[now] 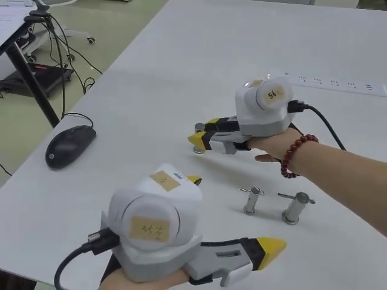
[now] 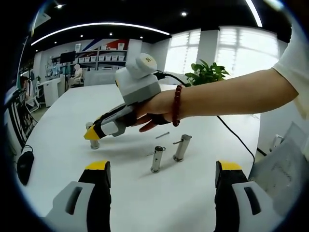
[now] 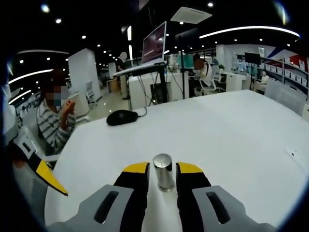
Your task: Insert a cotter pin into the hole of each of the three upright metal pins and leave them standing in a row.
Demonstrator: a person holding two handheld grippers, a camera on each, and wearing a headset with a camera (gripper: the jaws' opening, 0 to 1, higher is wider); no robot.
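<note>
1. A white worktop is seen from above, and a person holds a tool in each hand over it
2. The left tool sits at the bottom of the head view. Its two yellow-tipped jaws are spread wide, with only bare worktop between them. In the left gripper view the same jaws rise far apart at either side
3. The right tool is higher in the head view and points toward the left of the picture. The wrist of the hand holding it wears a red bead bracelet
4. In the right gripper view a lone metal pin stands upright on the worktop between the right tool's jaws. The jaws are narrow and sit close on either side of it. I cannot tell whether they actually press it
5. Two more pins stand upright near each other, to the lower right of the lone one in the head view and apart from it. They are the middle metal pin and the end metal pin
6. Each of these two has a thin wire piece crossing its top. The first cotter pin crosses the middle one, and the second cotter pin crosses the end one
7. In the left gripper view a loose cotter pin lies flat on the worktop below the hand, just beyond the middle metal pin
8. A black mouse rests near the worktop's left edge, and a white power strip lies at the far right
</note>
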